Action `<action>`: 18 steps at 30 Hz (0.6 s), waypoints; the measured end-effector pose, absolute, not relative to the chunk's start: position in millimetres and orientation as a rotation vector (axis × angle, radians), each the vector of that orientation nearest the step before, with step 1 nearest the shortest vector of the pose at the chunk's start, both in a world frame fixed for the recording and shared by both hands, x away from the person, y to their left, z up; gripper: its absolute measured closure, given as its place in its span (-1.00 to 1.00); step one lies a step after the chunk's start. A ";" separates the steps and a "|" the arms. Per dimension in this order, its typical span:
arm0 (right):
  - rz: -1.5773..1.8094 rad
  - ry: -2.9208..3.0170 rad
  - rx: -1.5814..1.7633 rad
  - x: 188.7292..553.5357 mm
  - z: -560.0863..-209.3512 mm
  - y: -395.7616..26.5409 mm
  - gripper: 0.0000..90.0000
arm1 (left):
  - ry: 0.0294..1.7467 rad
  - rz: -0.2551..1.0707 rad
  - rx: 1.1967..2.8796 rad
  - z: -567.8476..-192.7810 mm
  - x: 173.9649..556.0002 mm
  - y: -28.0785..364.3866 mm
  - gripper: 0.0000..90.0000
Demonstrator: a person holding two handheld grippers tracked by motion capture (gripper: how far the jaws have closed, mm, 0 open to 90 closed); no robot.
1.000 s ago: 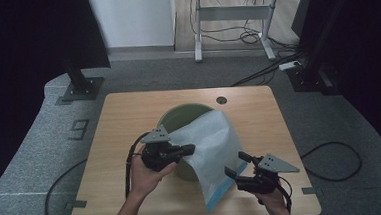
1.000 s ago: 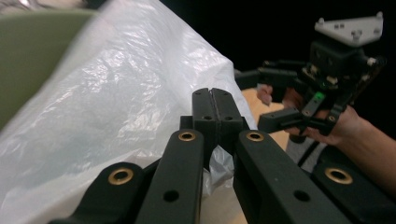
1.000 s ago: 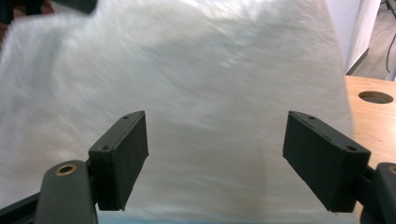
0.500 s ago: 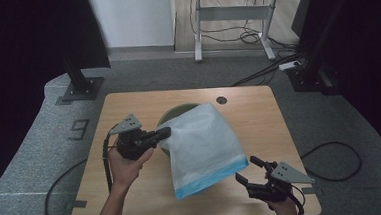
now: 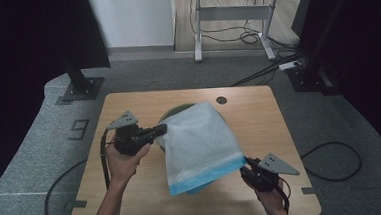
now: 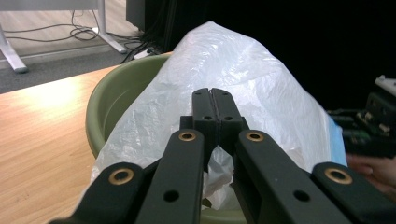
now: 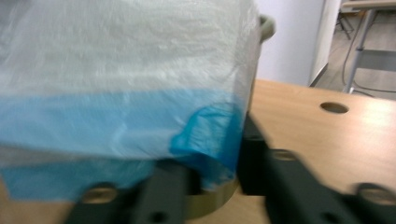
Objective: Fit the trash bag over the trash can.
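With the left gripper clamped on one corner of the plastic bag spread over the green basin, the blue-edged corner has just been closed on by the right gripper, so stretching seems possible

Wooden table bears green basin

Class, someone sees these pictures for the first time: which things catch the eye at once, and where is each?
A big white plastic bag with a blue hem, stretched over a green basin mid-table. The left tongs pinch its far corner, the right tongs its blue corner nearest the person.
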State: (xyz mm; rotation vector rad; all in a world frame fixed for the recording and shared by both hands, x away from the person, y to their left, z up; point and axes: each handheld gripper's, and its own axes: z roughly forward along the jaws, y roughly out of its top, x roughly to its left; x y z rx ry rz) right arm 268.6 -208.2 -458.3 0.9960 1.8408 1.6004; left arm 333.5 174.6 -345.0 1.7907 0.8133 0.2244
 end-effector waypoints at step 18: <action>1.564 1.585 0.909 271.0 -361.0 -239.8 0.97 | 0.783 0.177 1.819 -356.3 358.0 143.2 0.99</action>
